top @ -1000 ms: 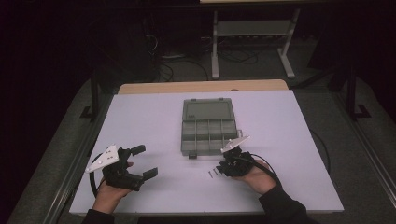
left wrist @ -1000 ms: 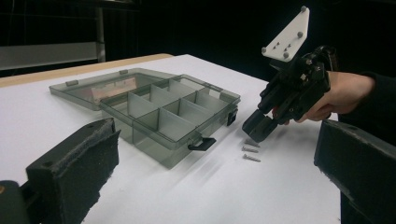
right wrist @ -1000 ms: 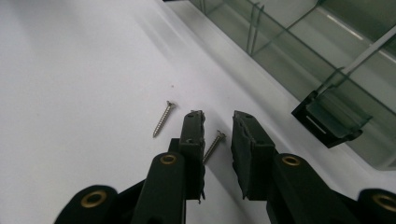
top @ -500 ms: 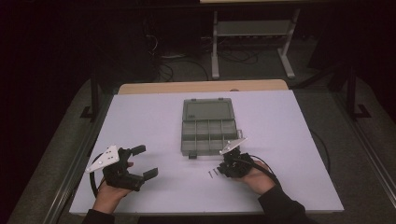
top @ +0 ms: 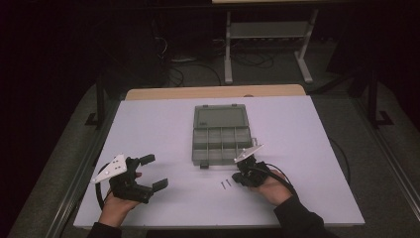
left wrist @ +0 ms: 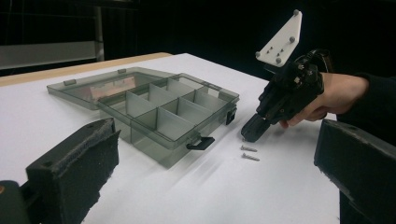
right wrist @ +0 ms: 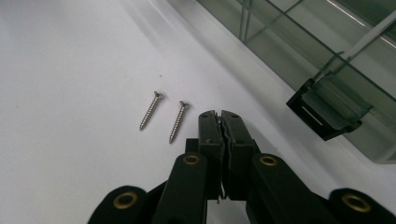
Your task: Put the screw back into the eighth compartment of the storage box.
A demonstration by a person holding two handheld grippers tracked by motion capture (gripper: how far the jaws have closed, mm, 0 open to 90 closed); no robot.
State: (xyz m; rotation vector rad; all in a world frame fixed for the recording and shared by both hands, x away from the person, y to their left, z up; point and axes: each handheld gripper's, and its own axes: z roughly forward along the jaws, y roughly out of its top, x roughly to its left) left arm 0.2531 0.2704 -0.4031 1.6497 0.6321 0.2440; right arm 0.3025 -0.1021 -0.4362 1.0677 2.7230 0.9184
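**Right gripper closed beside two screws on the bench**

My right gripper (right wrist: 219, 116) sits low over the white bench (top: 307, 129), its jaws having just been closing; they now meet tip to tip. Something thin seems pinched between them, but I cannot tell what. Two screws (right wrist: 166, 116) lie side by side on the bench just beside the tips, not touching them. From the left gripper view the same screws (left wrist: 249, 153) rest near the front corner of the open compartment box (left wrist: 154, 112), close to its black latch (left wrist: 200, 143). My left gripper (top: 148, 172) hovers well apart at the near left of the bench, jaws wide apart with nothing between them.
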